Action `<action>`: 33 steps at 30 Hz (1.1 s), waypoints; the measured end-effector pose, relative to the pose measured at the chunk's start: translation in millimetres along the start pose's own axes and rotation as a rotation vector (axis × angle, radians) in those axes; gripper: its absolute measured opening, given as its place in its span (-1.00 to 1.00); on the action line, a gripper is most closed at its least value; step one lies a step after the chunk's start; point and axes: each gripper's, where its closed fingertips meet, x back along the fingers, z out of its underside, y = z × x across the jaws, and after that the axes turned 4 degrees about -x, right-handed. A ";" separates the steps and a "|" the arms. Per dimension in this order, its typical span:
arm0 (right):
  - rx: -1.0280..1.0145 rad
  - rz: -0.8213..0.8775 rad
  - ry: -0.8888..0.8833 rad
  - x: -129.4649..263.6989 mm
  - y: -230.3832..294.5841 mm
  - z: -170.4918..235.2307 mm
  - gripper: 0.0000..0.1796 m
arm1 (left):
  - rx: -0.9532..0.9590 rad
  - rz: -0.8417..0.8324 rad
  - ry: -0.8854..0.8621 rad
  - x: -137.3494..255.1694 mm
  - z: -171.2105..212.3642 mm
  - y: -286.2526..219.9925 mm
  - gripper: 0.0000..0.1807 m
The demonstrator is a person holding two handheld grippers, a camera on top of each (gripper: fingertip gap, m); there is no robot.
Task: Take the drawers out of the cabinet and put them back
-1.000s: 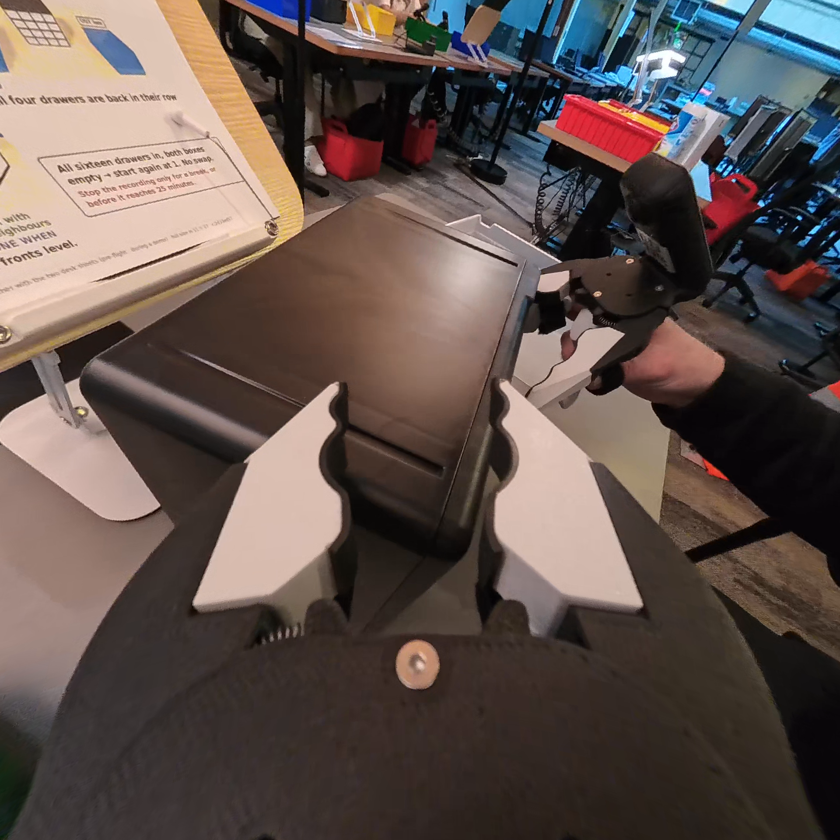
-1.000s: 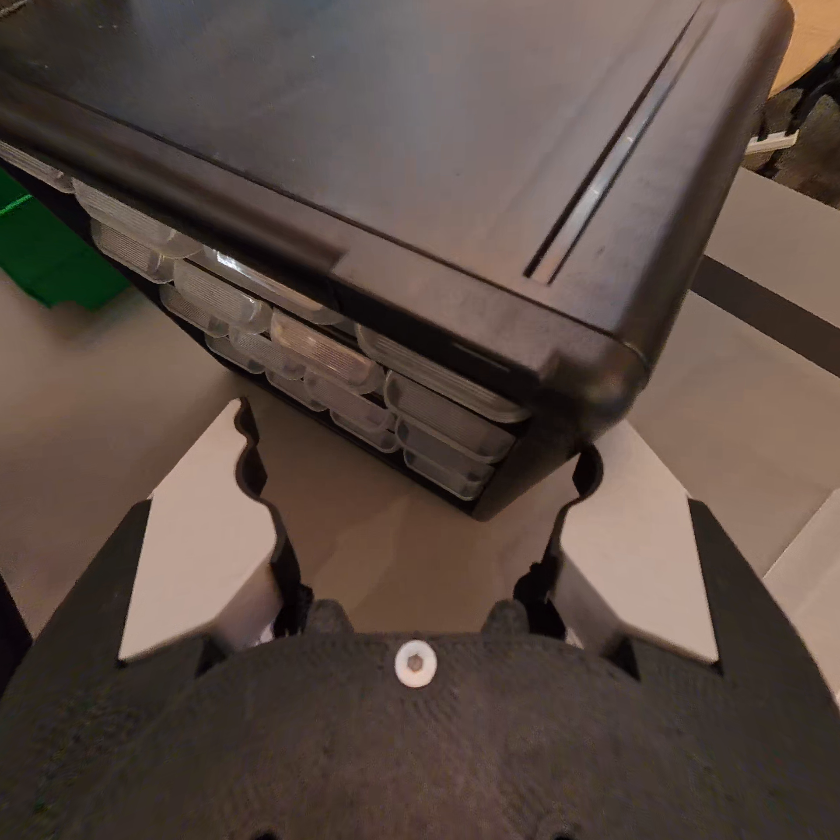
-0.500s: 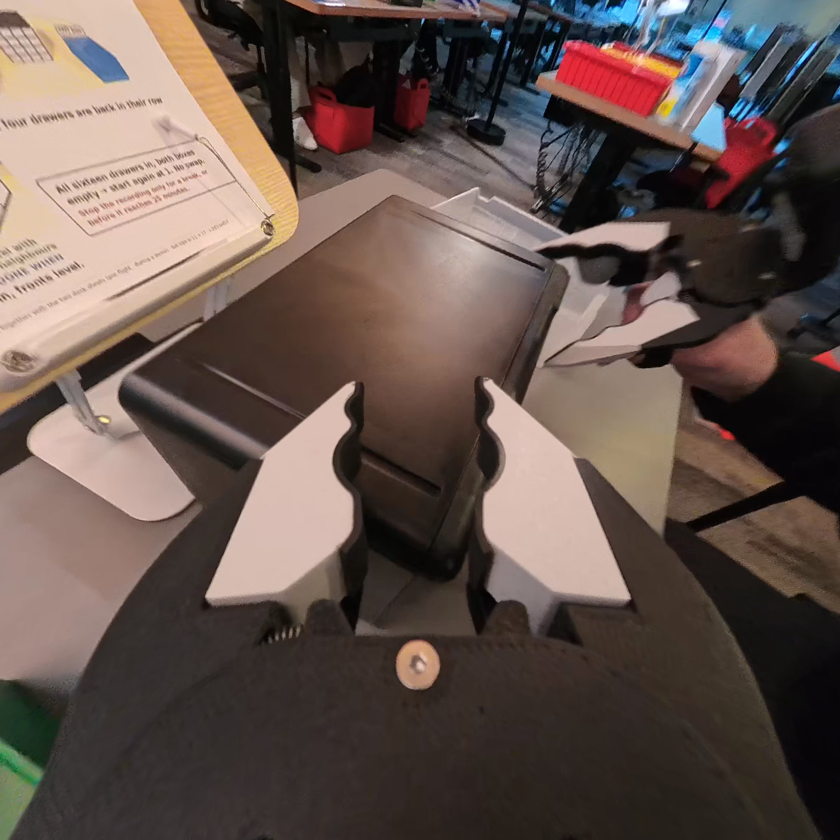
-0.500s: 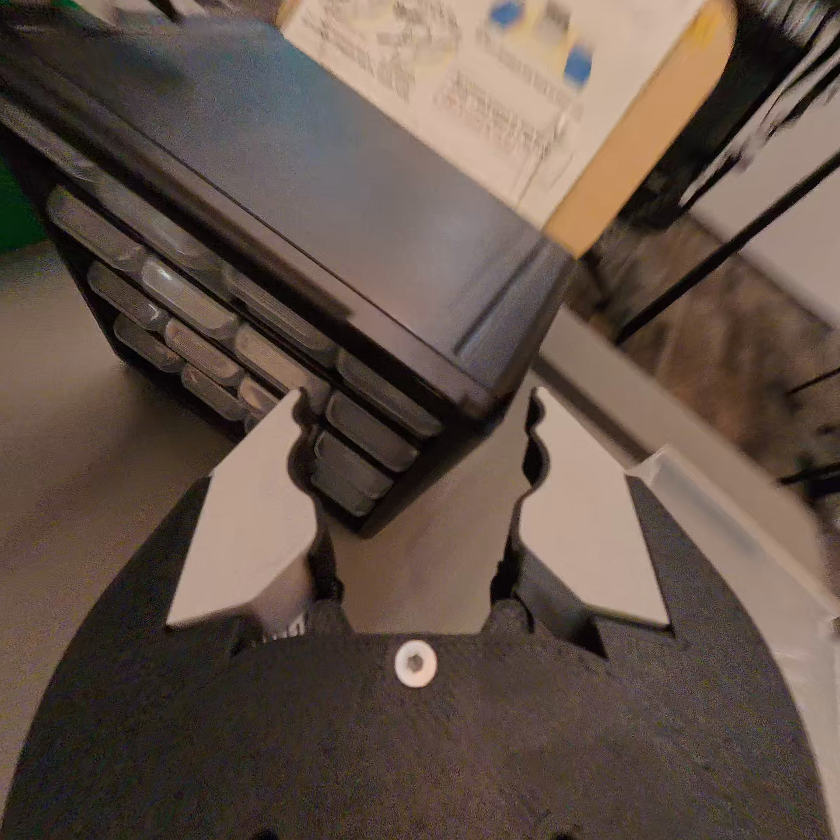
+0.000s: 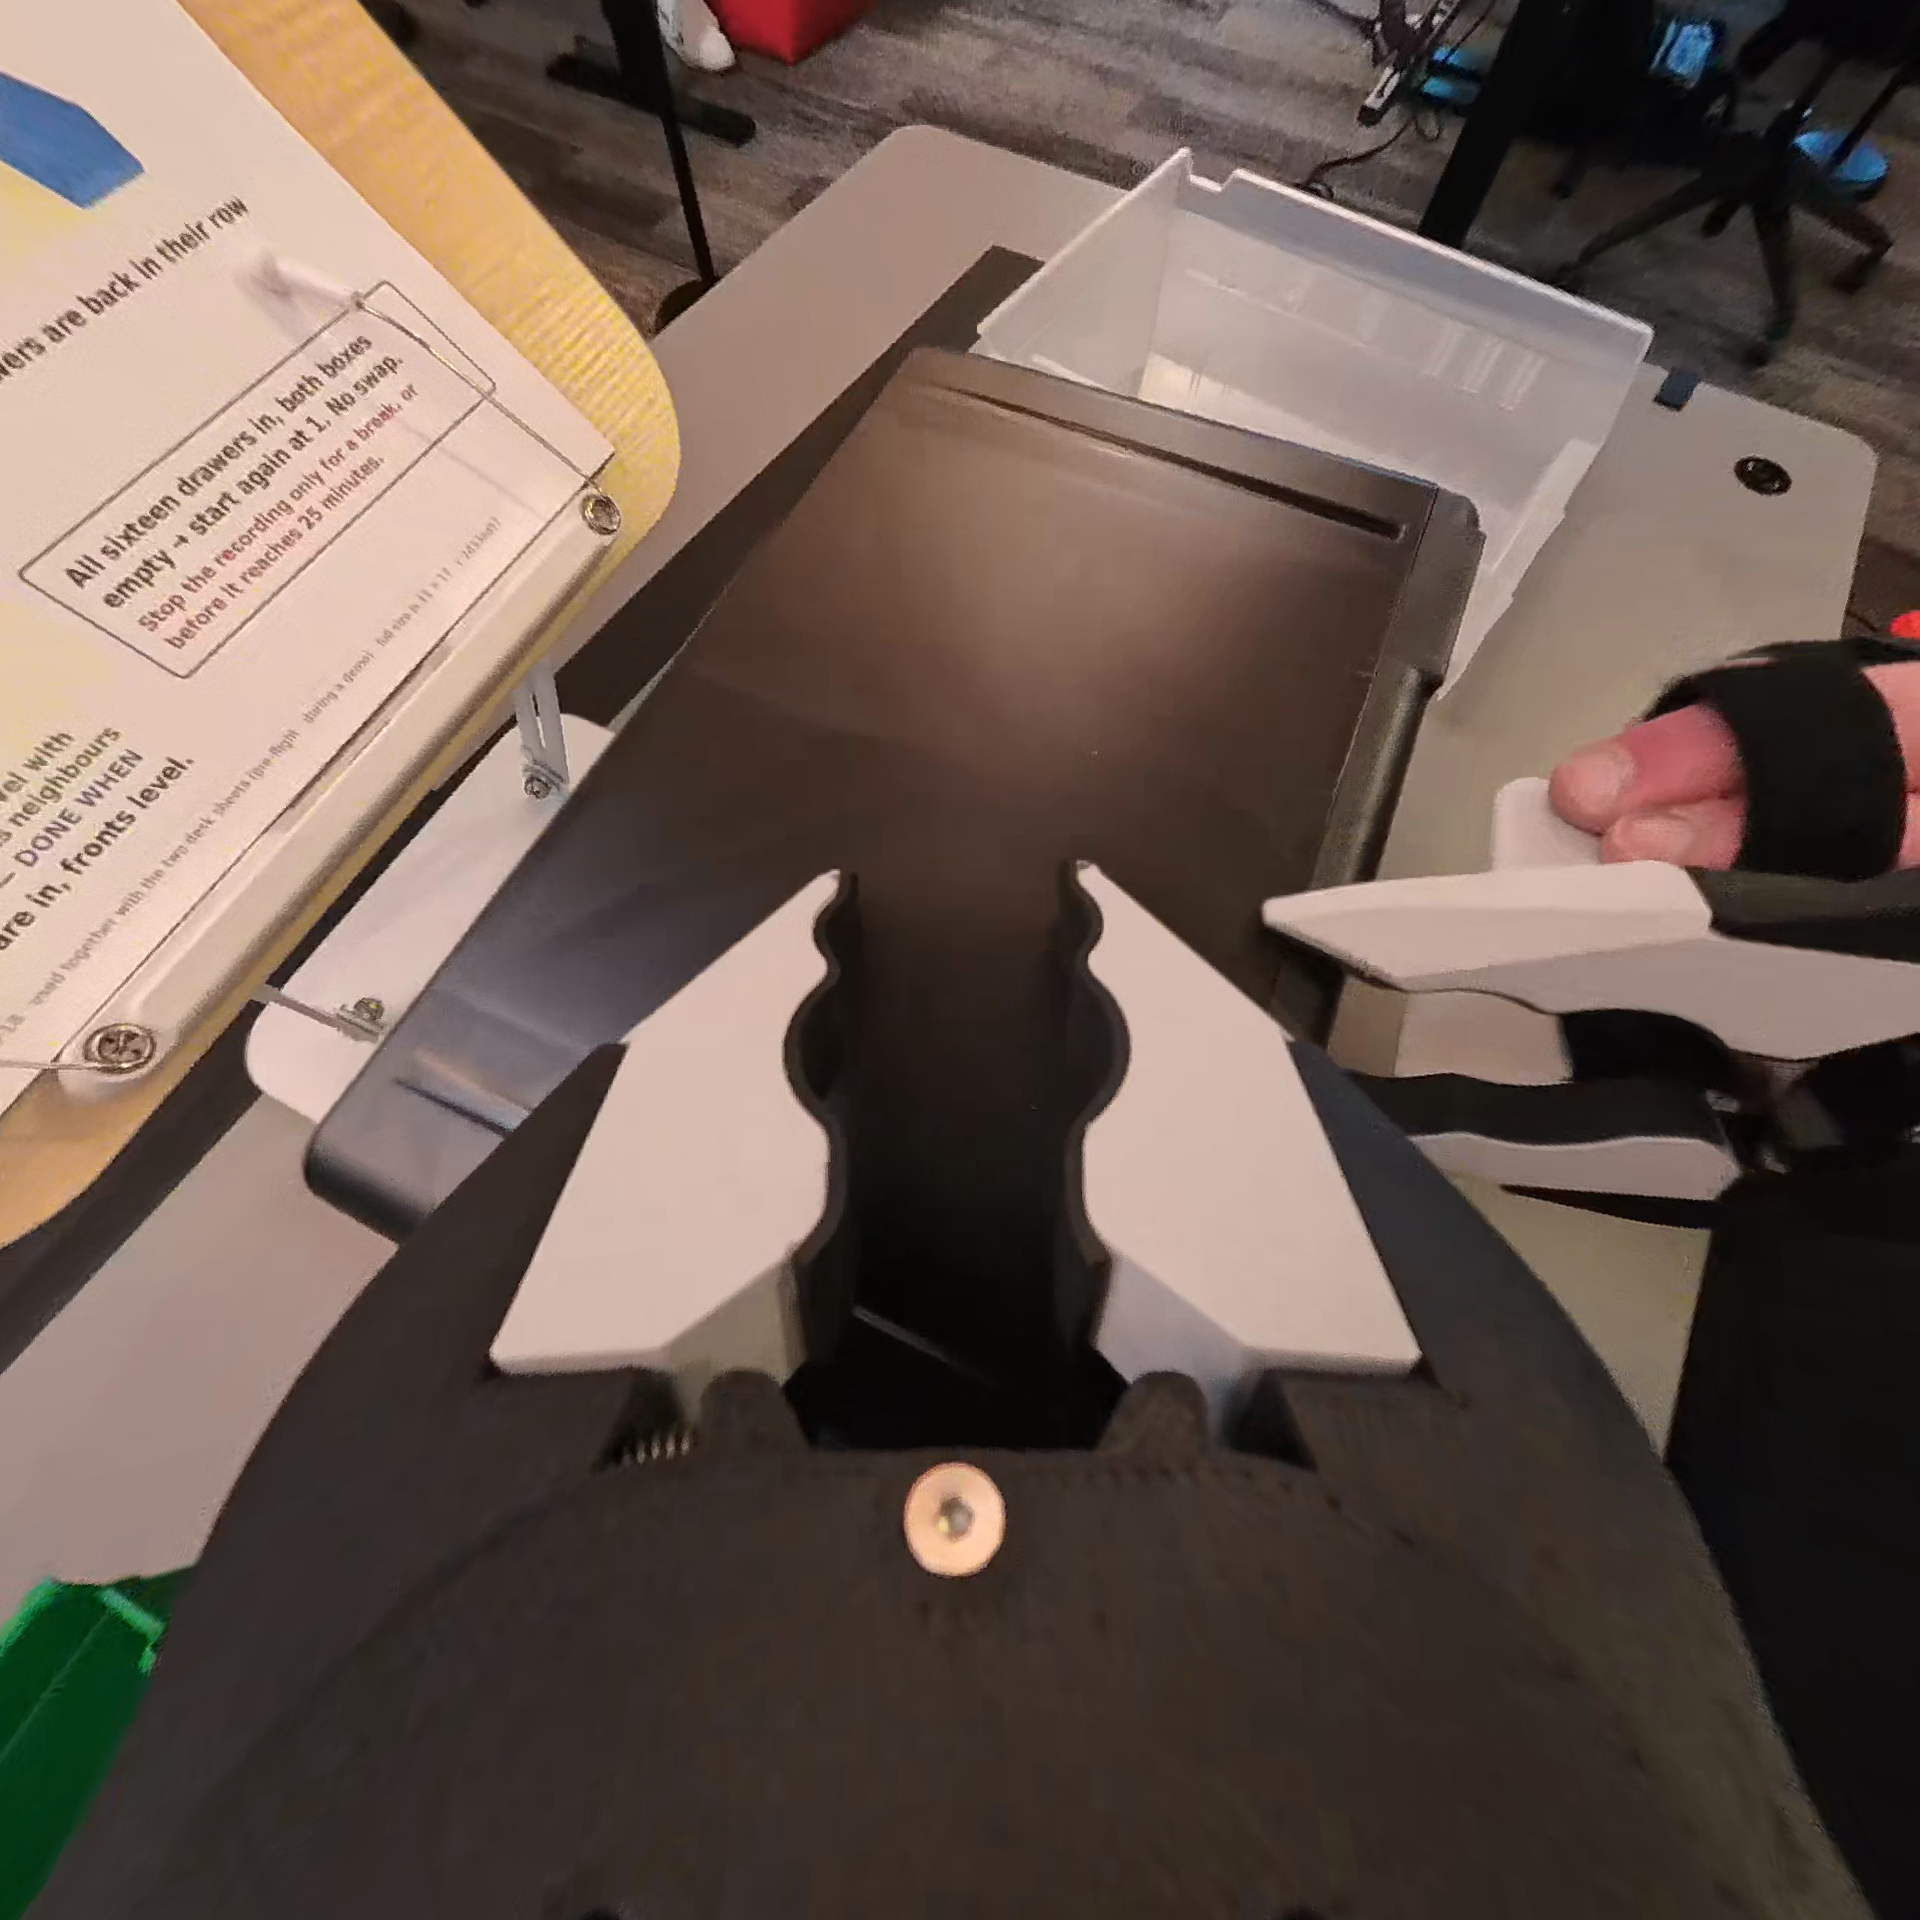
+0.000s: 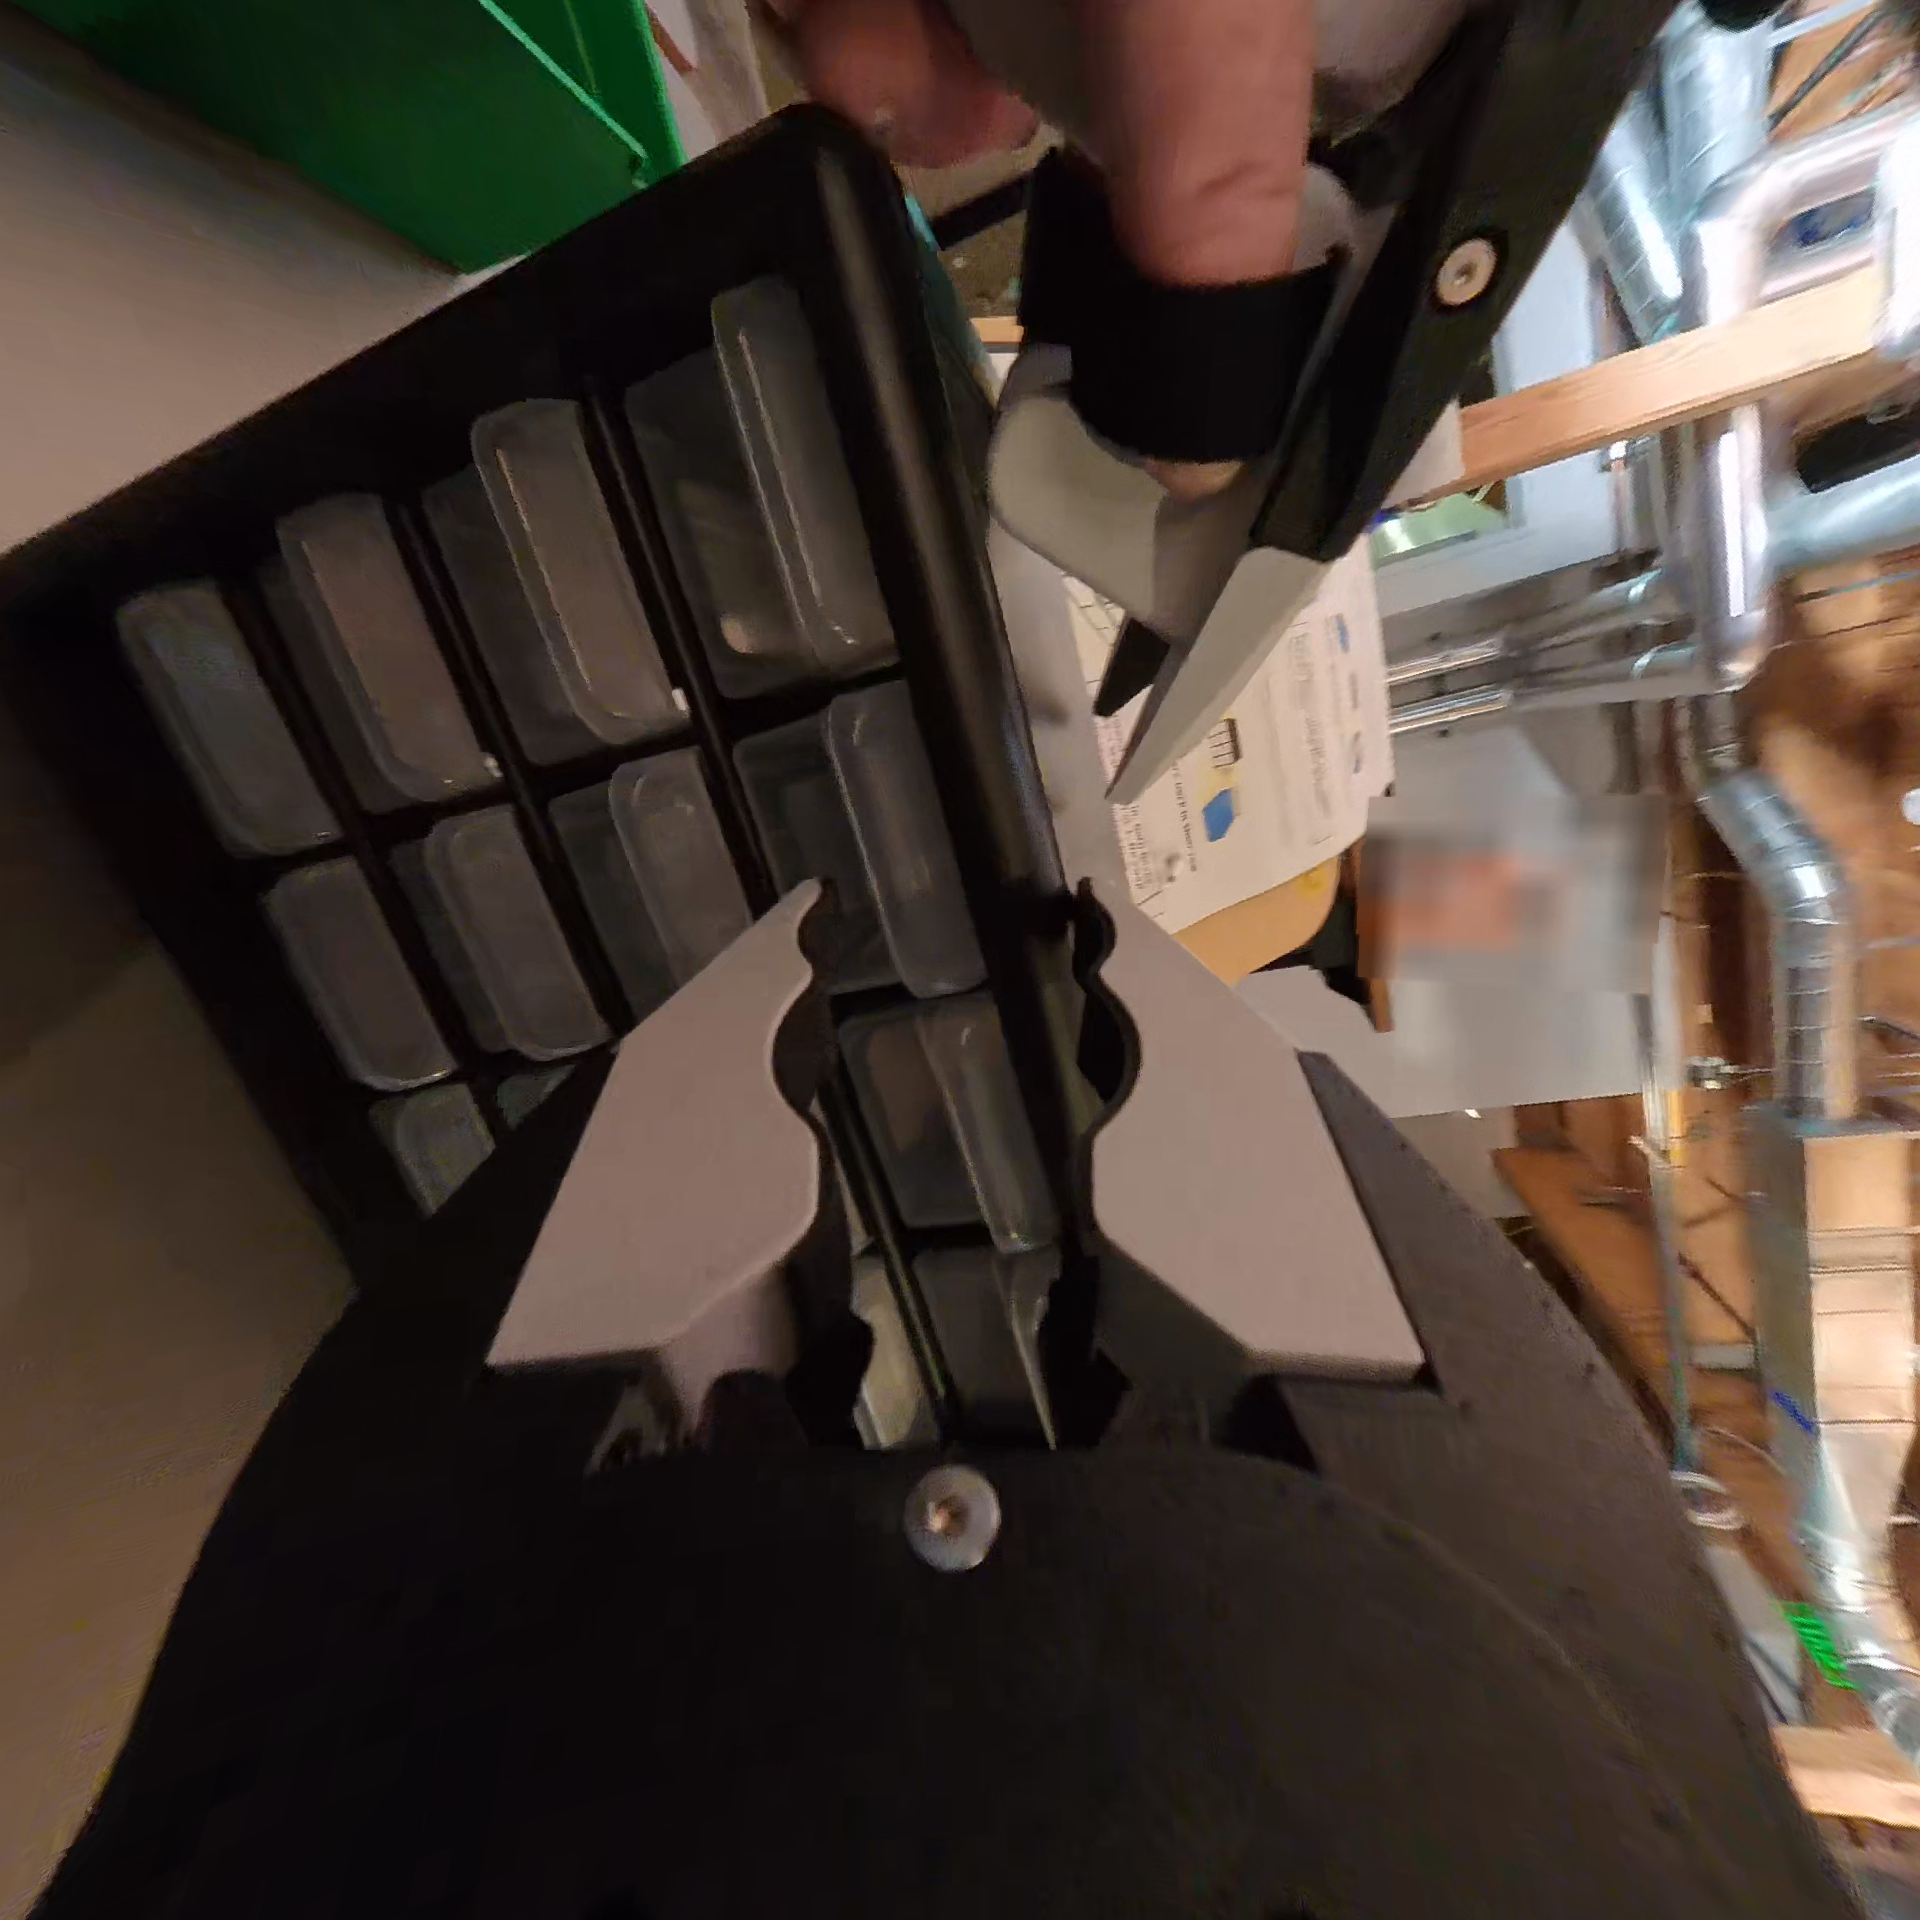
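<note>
The black drawer cabinet [image 5: 1039, 623] stands on the table, seen from above in the left wrist view. Its front, full of clear drawers [image 6: 561, 582], shows in the right wrist view. My left gripper [image 5: 961, 883] hovers over the cabinet top, open with a narrow gap and empty; its fingers [image 6: 1195, 675] also show in the right wrist view. My right gripper [image 6: 951, 894] is turned sideways and straddles the cabinet's top front rim. One finger is over the top and one in front of a top-row drawer [image 6: 956, 1122]. Its jaws are narrow but open. It also shows in the left wrist view [image 5: 1340, 997].
A white bin [image 5: 1091, 301] stands behind the cabinet's far end. A green bin [image 5: 62, 1662] stands at the near left. An instruction board [image 5: 260, 468] on a white stand leans over the left side. The table [image 5: 1662, 582] ends close behind the white bin.
Both grippers have narrowed their jaws. The right one rolled sideways and moved in onto the cabinet's top front rim. The left one moved from the cabinet's corner to over its top.
</note>
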 end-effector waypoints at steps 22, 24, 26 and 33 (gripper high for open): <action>0.102 0.009 0.002 17.2 19.2 -8.8 -0.70 | -0.003 0.000 -0.015 0.5 -1.1 0.1 -0.60; 0.101 0.038 0.003 14.8 13.0 -10.3 -0.87 | -0.003 0.000 -0.017 0.6 -1.2 0.2 -0.60; 0.104 0.028 0.009 15.3 11.3 -11.2 -0.88 | -0.004 0.000 -0.019 0.6 -1.3 0.2 -0.61; 0.123 -0.007 -0.022 33.8 15.2 -16.3 -0.90 | -0.006 0.001 -0.022 0.7 -1.6 0.6 -0.62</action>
